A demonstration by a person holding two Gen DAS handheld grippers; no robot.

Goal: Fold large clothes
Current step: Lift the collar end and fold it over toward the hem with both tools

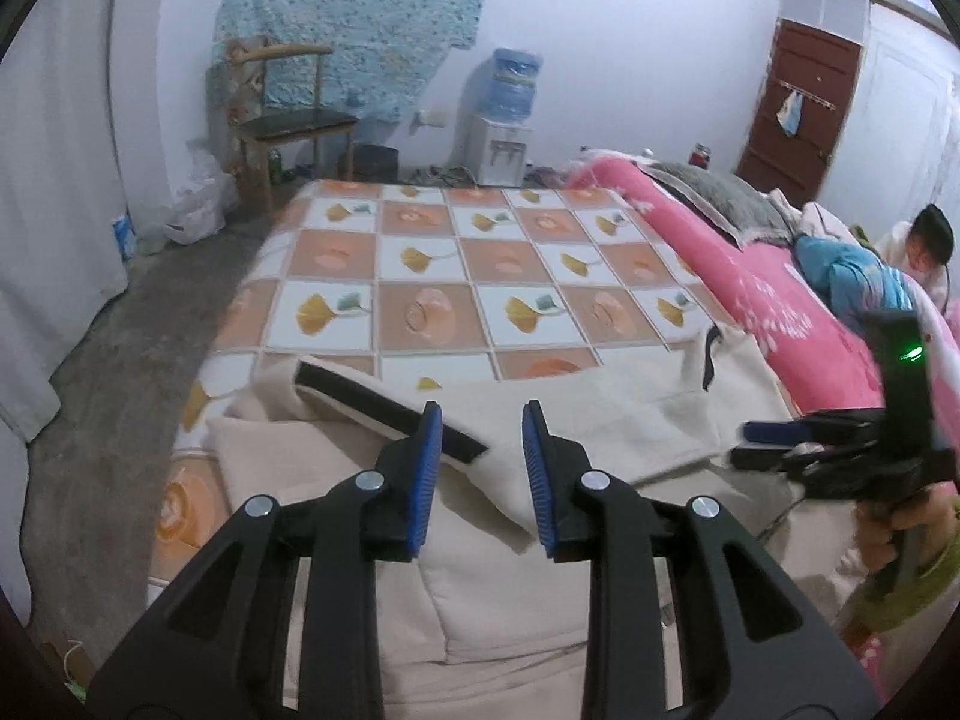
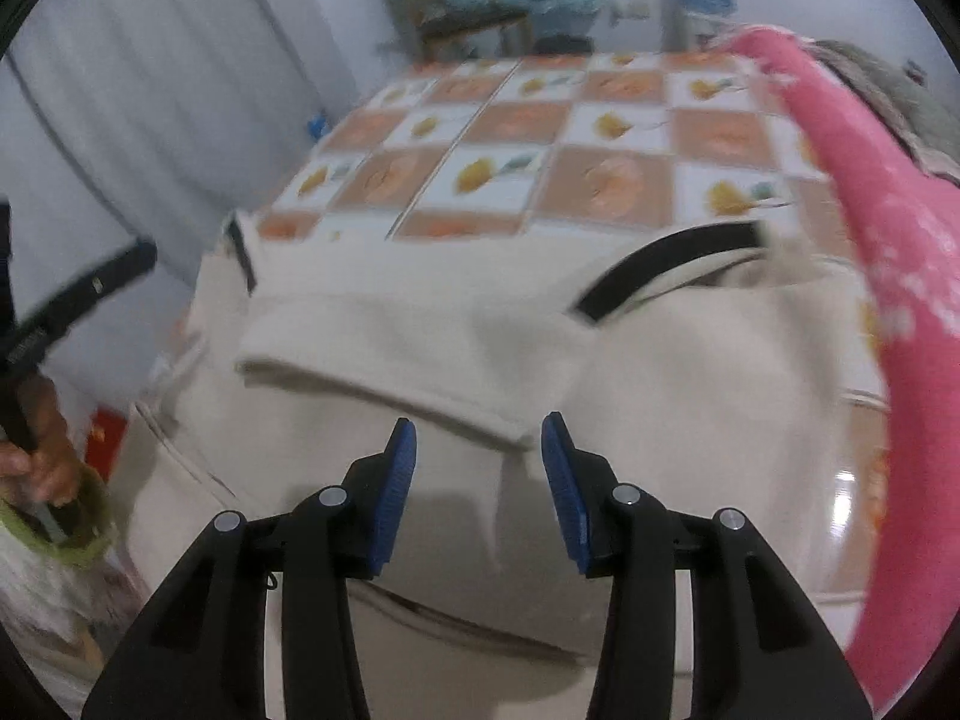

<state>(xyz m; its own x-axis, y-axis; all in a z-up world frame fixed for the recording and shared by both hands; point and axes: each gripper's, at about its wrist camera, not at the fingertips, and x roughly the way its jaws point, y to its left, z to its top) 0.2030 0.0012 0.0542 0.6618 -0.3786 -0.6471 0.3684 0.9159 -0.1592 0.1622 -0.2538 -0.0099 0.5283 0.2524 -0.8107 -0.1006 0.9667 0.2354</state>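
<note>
Where the cream fleece garment with black trim bands [image 1: 630, 420] lies, it covers the near end of the bed, spread over the checked bedsheet of orange and white squares with yellow leaf prints [image 1: 432, 264]. One cream flap is folded over the body of the garment, and a black band [image 2: 666, 270] curves across its far right part in the right wrist view.

The left gripper [image 1: 482, 420] hangs above the garment, its blue-padded jaws parted and nothing between them. The right gripper [image 2: 478, 441] is likewise released, jaws apart over the edge of the folded flap, not pressing on the cloth. In the left wrist view the right gripper appears at the right edge, held by a hand [image 1: 900, 534] in a green-cuffed sleeve.

A pink floral blanket [image 1: 750, 276] runs along the right side of the bed. Beyond the bed stand a wooden chair [image 1: 282, 114] and a white water dispenser with a blue bottle [image 1: 504, 114], against a pale wall; a brown door [image 1: 798, 102] is at right.
</note>
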